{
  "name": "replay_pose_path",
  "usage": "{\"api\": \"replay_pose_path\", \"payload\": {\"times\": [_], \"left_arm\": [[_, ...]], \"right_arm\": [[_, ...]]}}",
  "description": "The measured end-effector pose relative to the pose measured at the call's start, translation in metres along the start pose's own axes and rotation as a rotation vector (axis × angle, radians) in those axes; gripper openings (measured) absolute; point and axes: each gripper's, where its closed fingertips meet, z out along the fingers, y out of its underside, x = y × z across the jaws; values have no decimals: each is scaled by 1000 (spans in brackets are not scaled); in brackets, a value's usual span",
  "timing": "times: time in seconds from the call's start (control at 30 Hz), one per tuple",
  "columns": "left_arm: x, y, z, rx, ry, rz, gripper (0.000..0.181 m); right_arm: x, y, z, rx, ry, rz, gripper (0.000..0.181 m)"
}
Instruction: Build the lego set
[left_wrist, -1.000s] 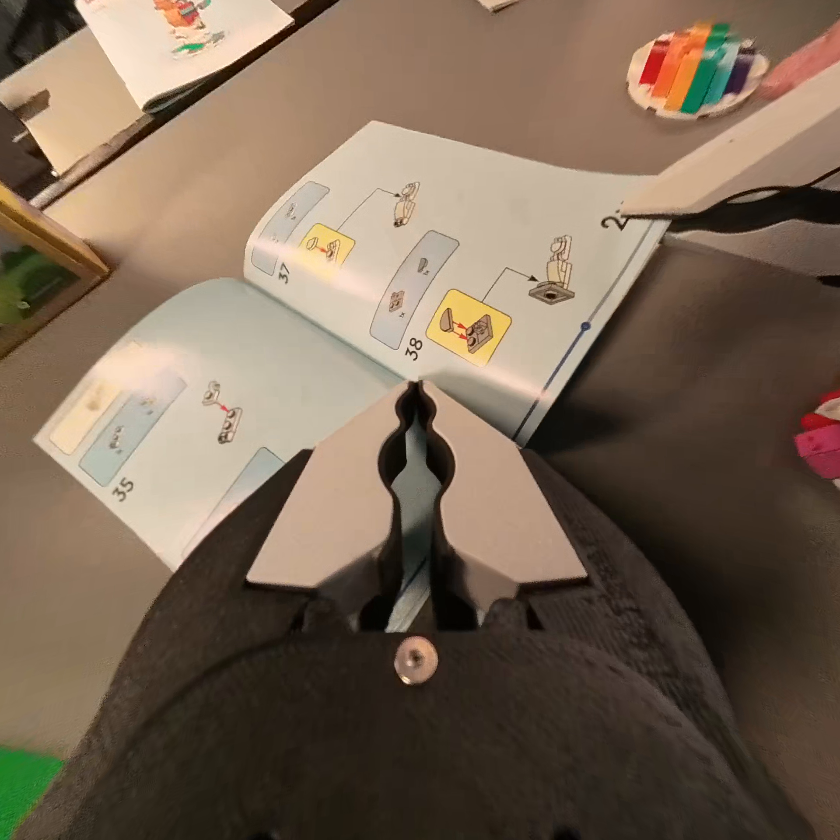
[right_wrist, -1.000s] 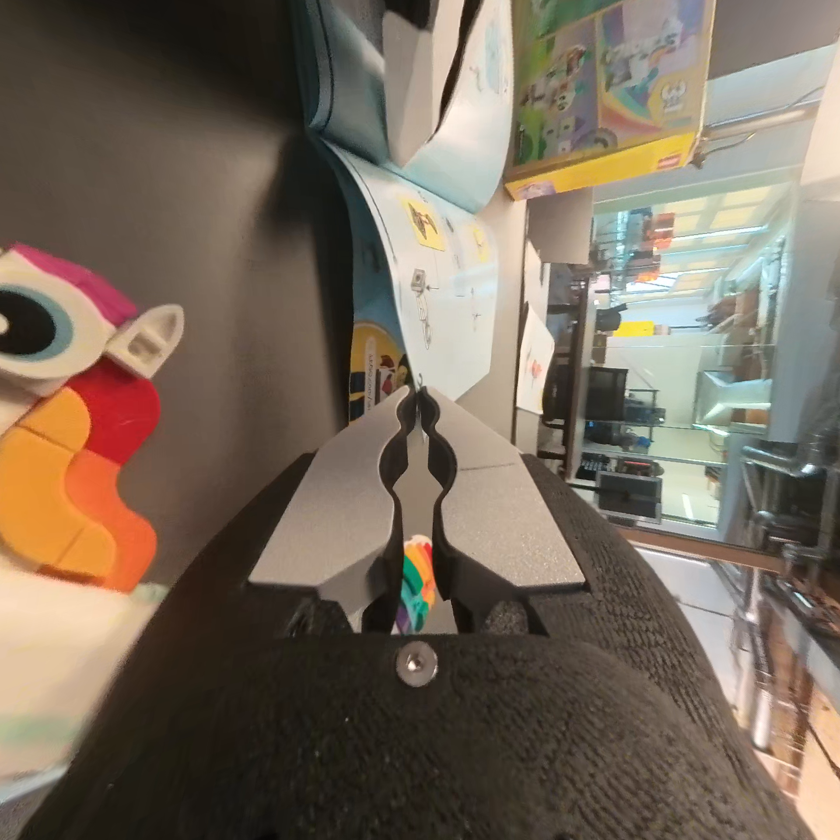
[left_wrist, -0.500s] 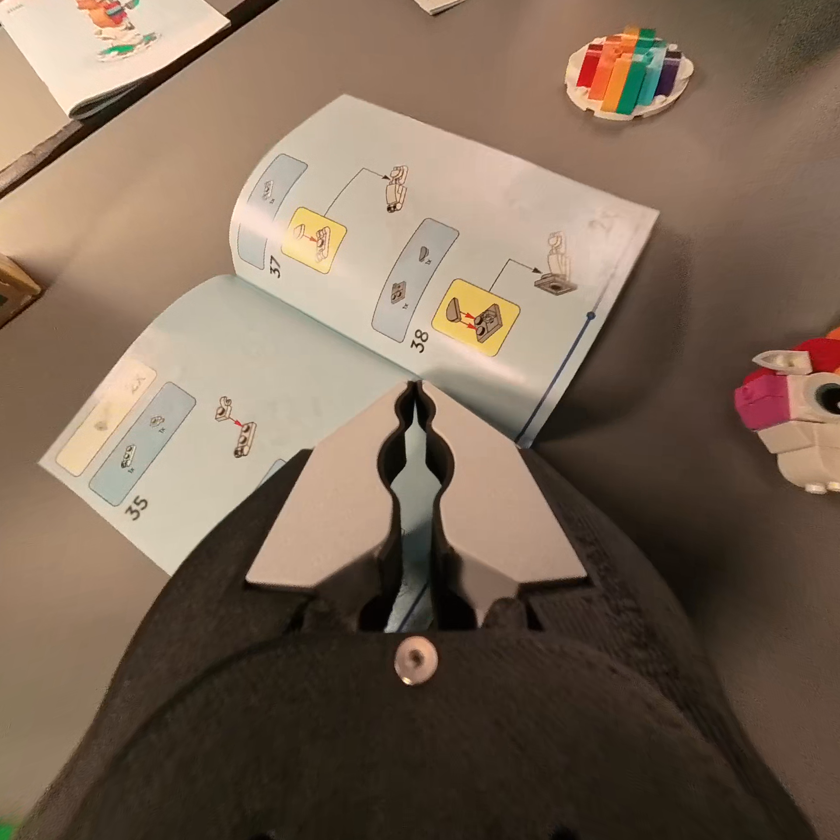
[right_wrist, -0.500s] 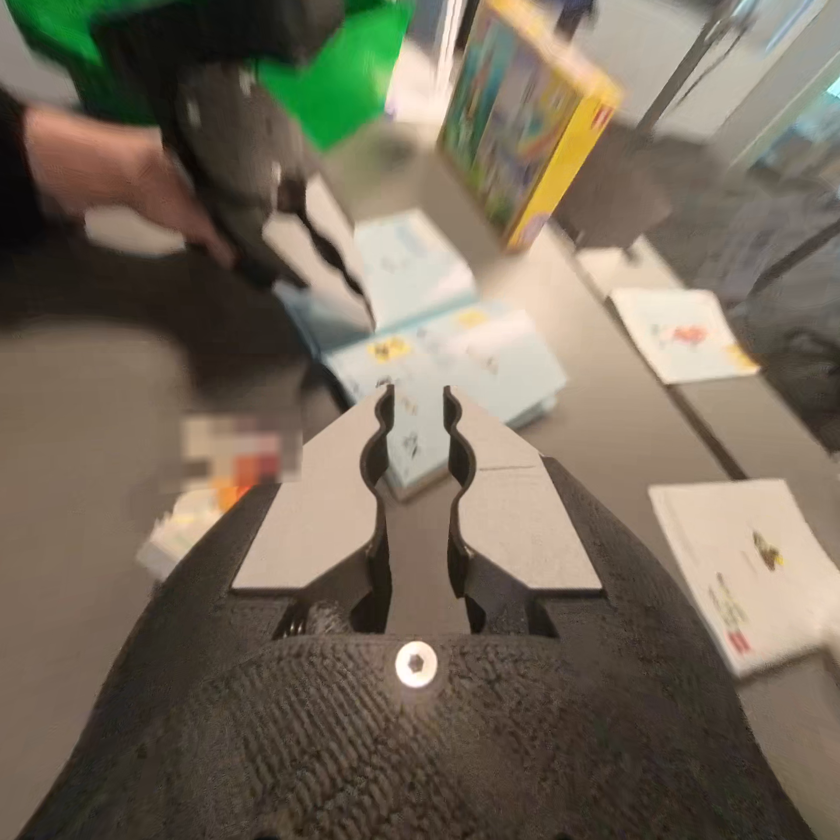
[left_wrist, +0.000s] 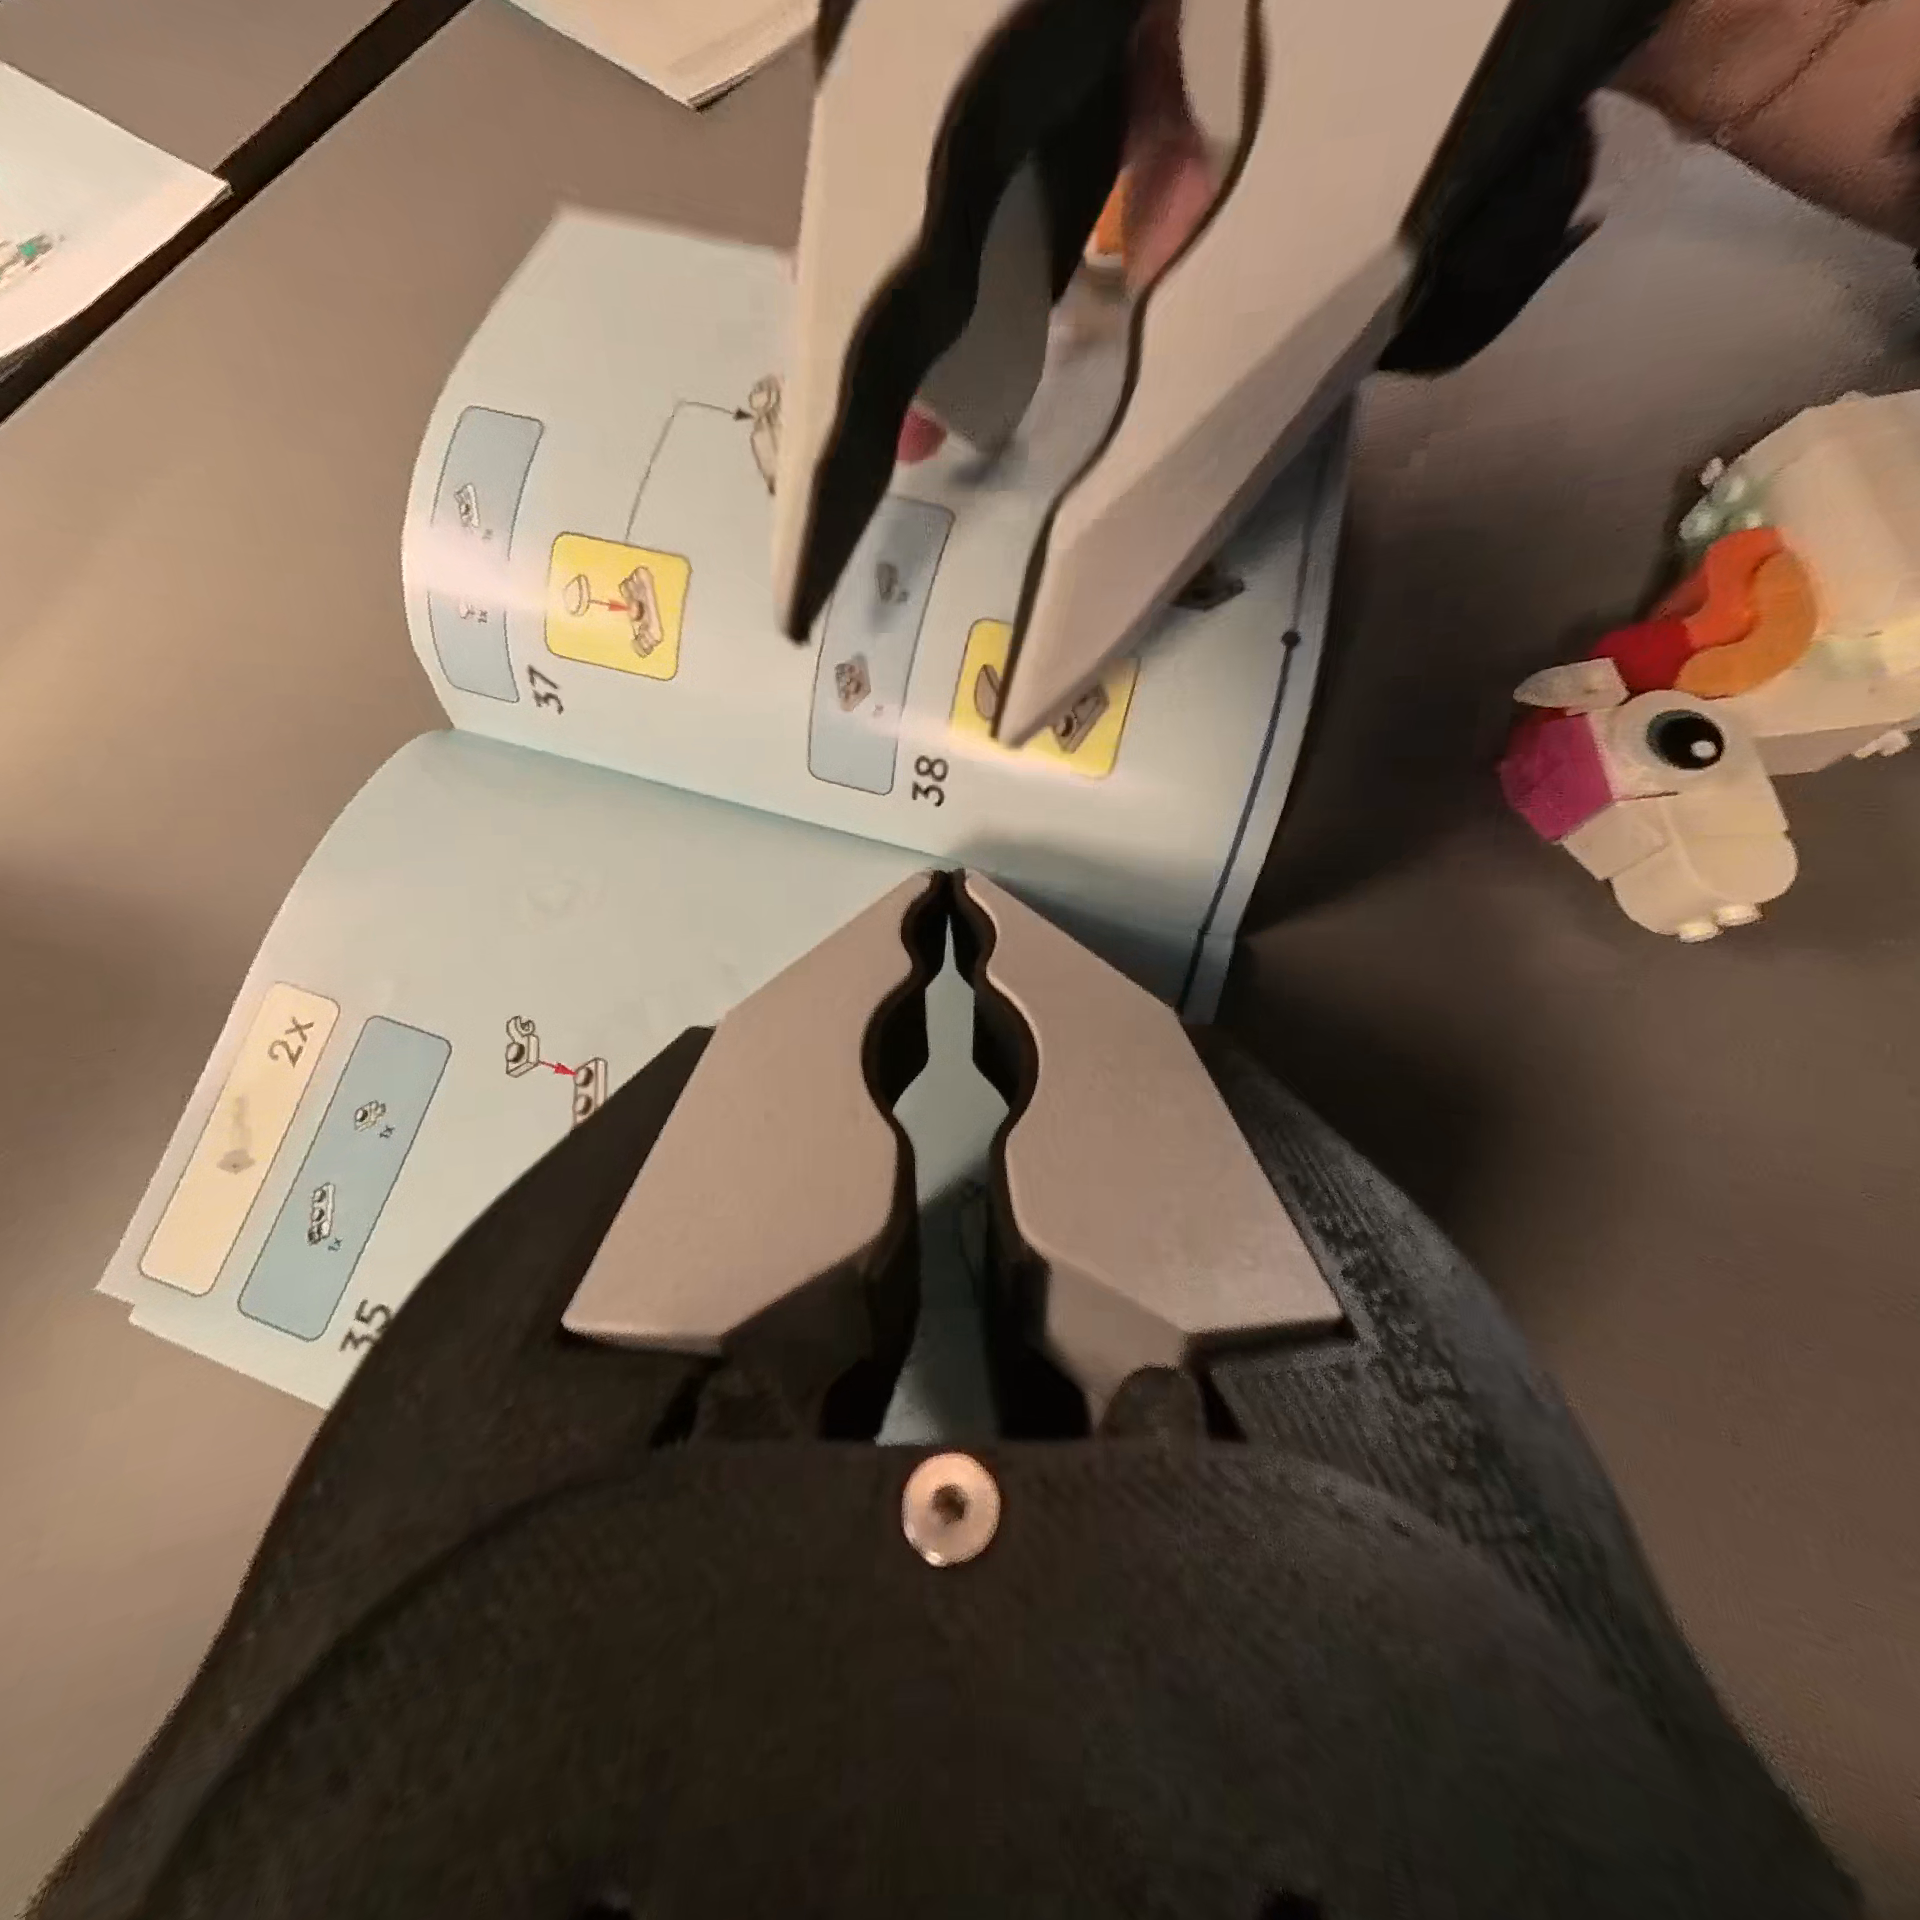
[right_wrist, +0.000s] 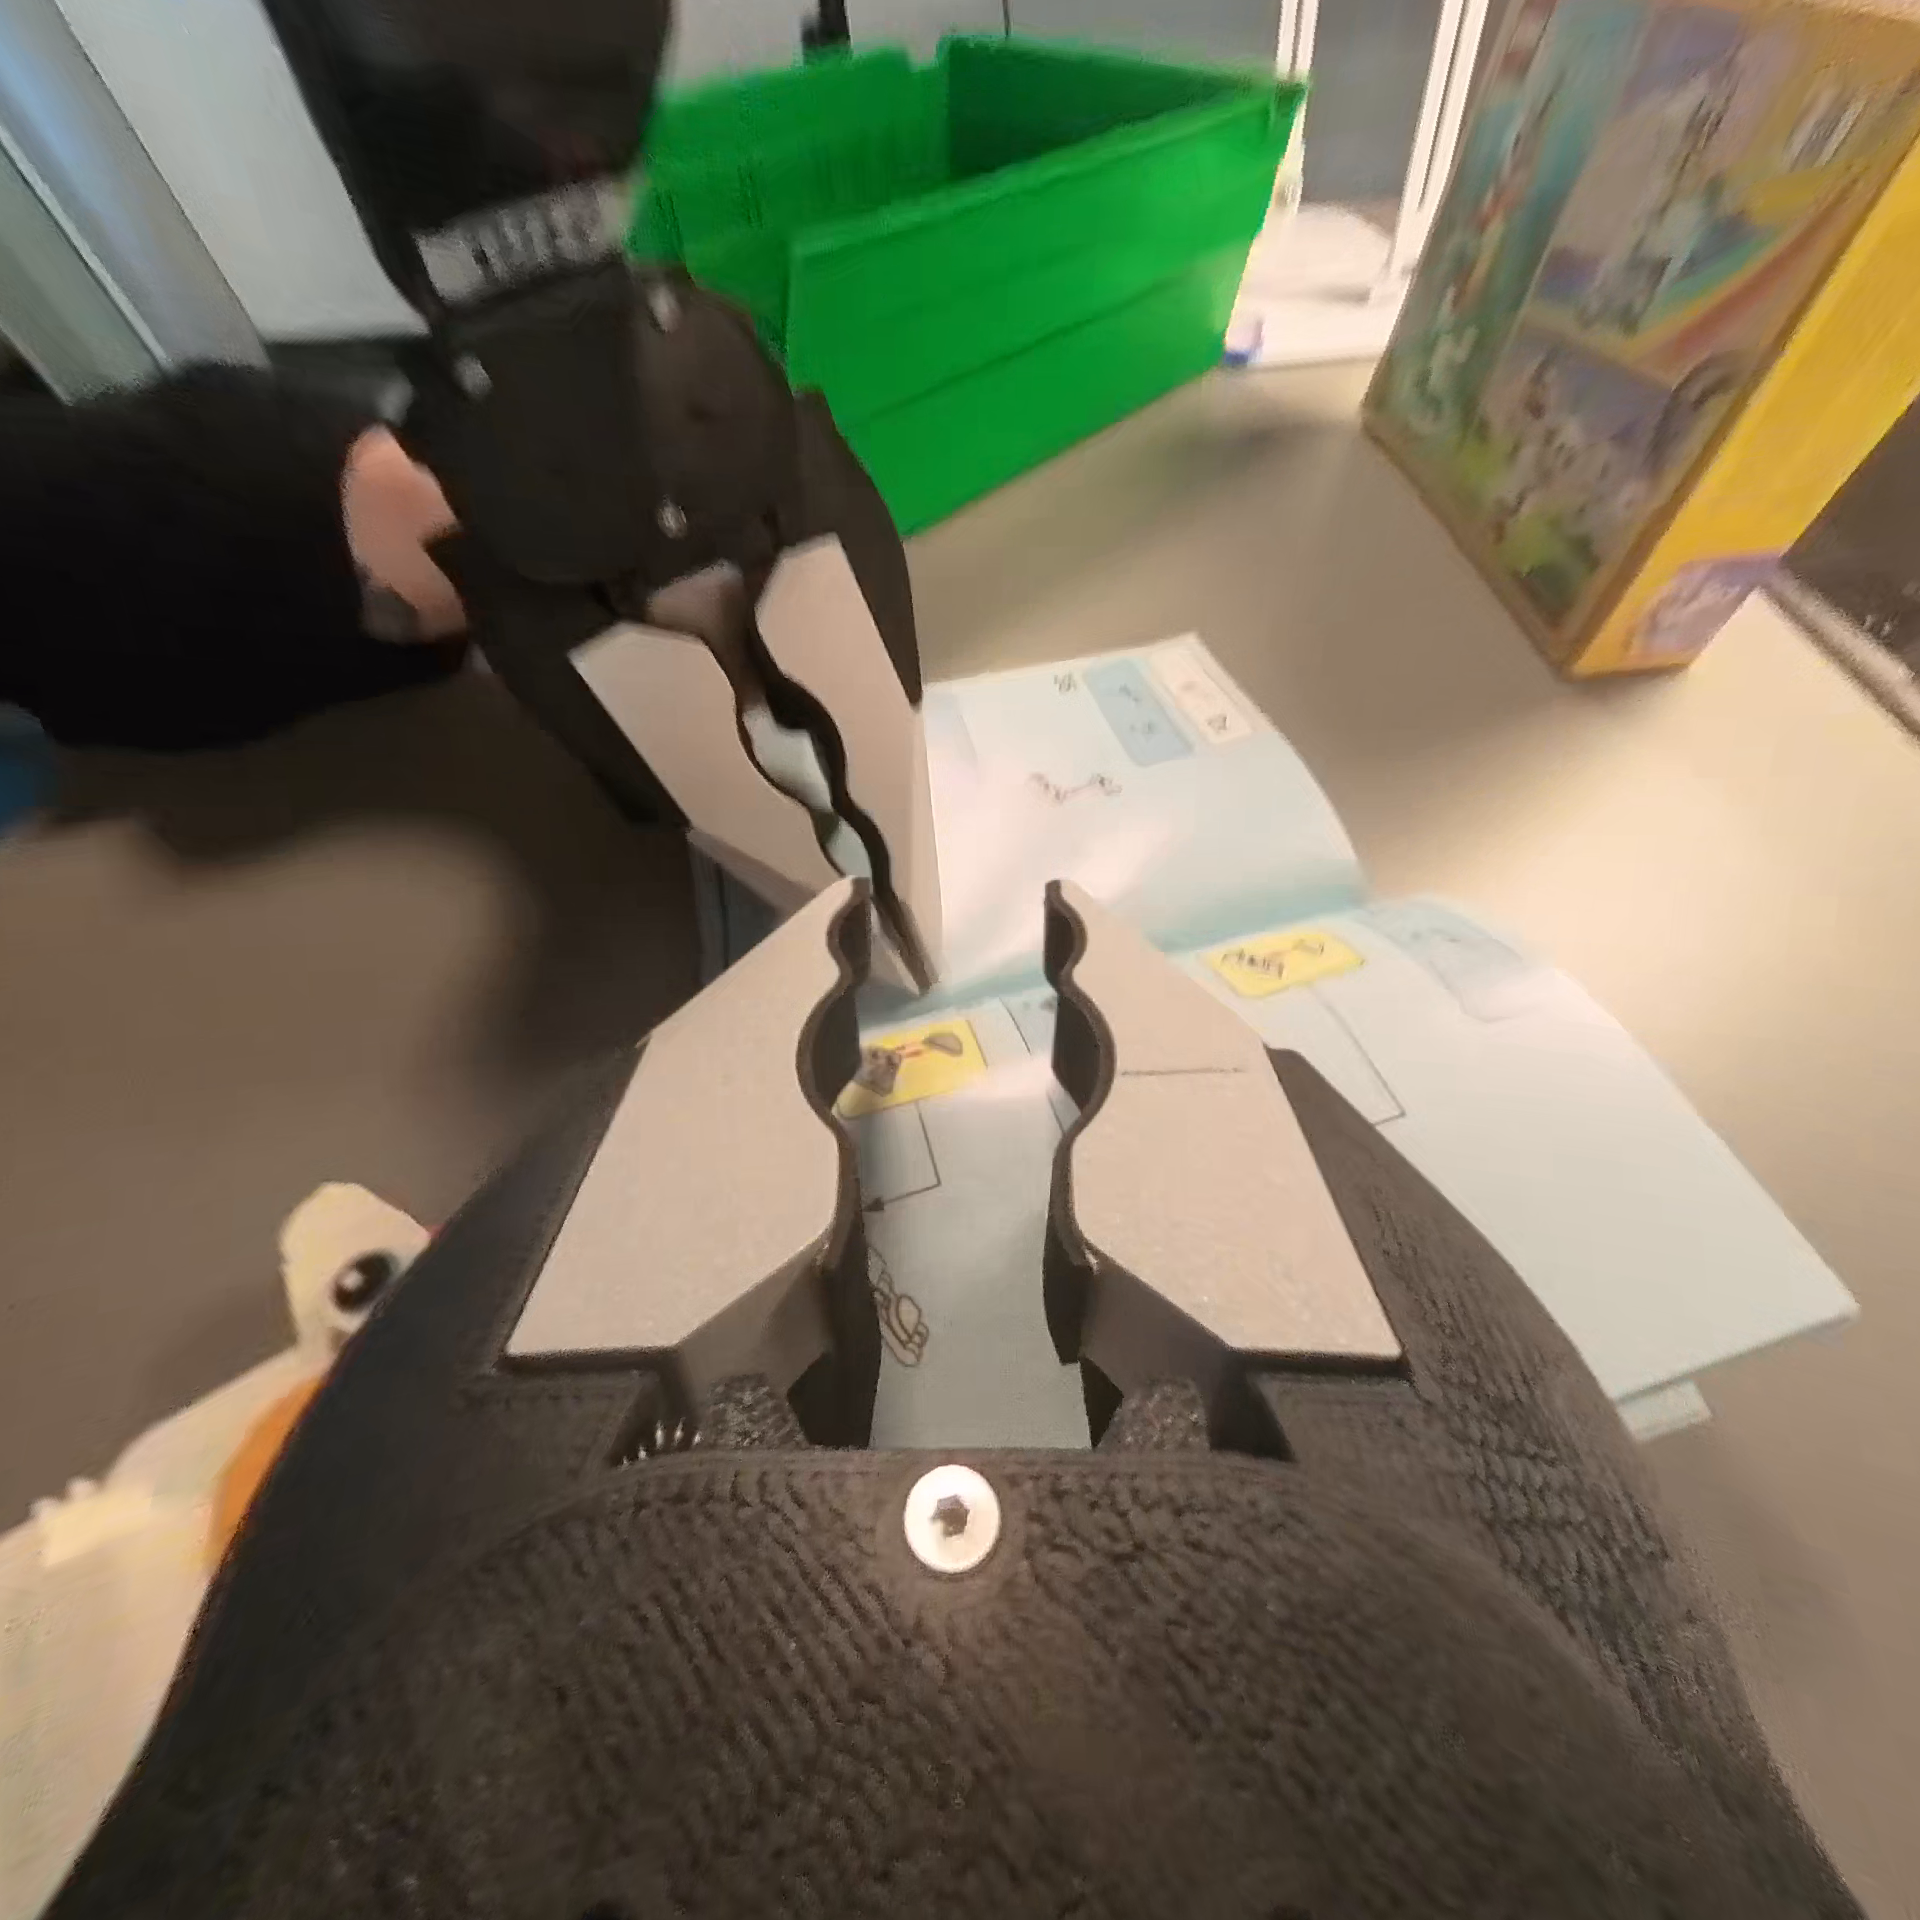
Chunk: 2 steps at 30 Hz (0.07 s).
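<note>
In the left wrist view, your left gripper (left_wrist: 951, 883) hangs over the lower edge of the open instruction booklet (left_wrist: 644, 883), its fingers pressed together with nothing between them, just as they were a second ago. What is new is your right gripper (left_wrist: 904, 675), which has swung in from the top of this view and now hovers over the right-hand page, fingers spread and empty. Half a second ago that page lay fully uncovered. The part-built unicorn model (left_wrist: 1652, 769) lies on the counter (left_wrist: 1558, 1091) just beside the booklet's right edge, untouched by either gripper. The rainbow disc seen earlier is now hidden or out of view.

In the right wrist view, your right gripper (right_wrist: 951, 894) has opened from nearly shut and has come down over the booklet (right_wrist: 1455, 1143). The left gripper (right_wrist: 914, 977) stands tips-down on the page just ahead, closed. The unicorn model (right_wrist: 343, 1278) peeks out at the lower left. A green bin (right_wrist: 987, 260) and the set's box (right_wrist: 1662, 332) stand behind.

I judge you are consulting or holding the page flat, not placing bricks: no piece is gripped, so building is paused.
</note>
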Motion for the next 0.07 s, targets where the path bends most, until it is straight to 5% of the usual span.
{"api": "replay_pose_path", "payload": {"times": [0.03,0.07], "left_arm": [[0,0,0,1,0,9,0],[0,-1,0,2,-2,14,0]], "right_arm": [[2,10,2,-49,10,-12,33],[2,18,3,-87,15,-22,33]]}}
